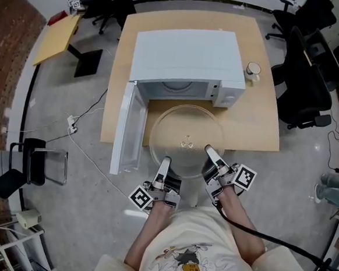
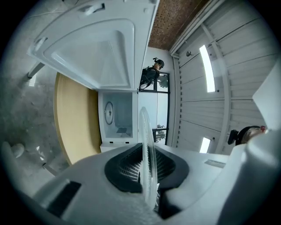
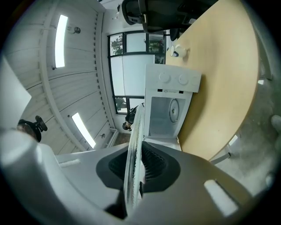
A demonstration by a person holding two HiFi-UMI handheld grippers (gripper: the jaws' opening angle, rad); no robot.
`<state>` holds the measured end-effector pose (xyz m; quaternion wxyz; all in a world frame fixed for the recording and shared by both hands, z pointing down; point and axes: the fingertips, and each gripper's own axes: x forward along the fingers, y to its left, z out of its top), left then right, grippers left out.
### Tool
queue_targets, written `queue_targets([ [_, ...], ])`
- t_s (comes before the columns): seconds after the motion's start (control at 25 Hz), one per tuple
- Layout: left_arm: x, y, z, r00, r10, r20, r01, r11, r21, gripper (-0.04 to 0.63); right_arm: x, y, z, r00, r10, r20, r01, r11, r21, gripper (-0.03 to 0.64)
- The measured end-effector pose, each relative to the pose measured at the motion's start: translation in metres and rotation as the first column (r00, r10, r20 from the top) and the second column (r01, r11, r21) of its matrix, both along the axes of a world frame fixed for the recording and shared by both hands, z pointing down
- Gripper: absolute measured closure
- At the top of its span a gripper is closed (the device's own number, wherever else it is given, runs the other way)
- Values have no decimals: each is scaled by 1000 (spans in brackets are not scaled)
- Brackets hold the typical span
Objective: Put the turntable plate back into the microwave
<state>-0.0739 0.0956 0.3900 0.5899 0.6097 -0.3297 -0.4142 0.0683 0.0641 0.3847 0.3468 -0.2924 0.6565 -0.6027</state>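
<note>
Microwave (image 1: 188, 51): one, white, on the wooden bench (image 1: 258, 127). Its door (image 1: 126, 128) is swung fully open to the left and overhangs the bench's near edge. The cavity (image 1: 176, 90) faces the person; from the head view only its front strip shows, the rest is under the roof of the oven.

Left tongs (image 1: 165, 164): pinching the near rim of the turntable plate (image 1: 186, 140). The left gripper view shows the glass edge-on, clamped between the ribbed black pads (image 2: 127, 169).

Turntable plate: one, clear glass, round, held about level in front of the open cavity and outside it. Its far part is over the bench, its near part past the bench edge. The far rim is hard to follow against the wood.

Right tongs (image 1: 210, 151): also pinching the plate's near rim, right of the left pair; the right gripper view shows the rim gripped between the pads.

Cup (image 1: 253, 69): one, on the bench just right of the microwave. I cannot tell its contents.

Both hands are mostly hidden behind the marker cubes.
</note>
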Motion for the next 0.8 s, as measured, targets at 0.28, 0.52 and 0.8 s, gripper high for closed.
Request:
queue_targets([
  [0.28, 15, -45, 9, 993, -119, 2, 119, 993, 4, 566, 12, -59, 12, 993, -115, -12, 114, 993, -15, 583],
  [0.52, 11, -70, 40, 985, -174, 9, 174, 984, -37, 565, 8, -90, 43, 989, -146, -16, 144, 988, -62, 583],
  [0.8, 1, -113, 85, 976, -217, 8, 217, 975, -56, 565, -1, -137, 91, 991, -127, -50, 123, 989, -85, 581],
])
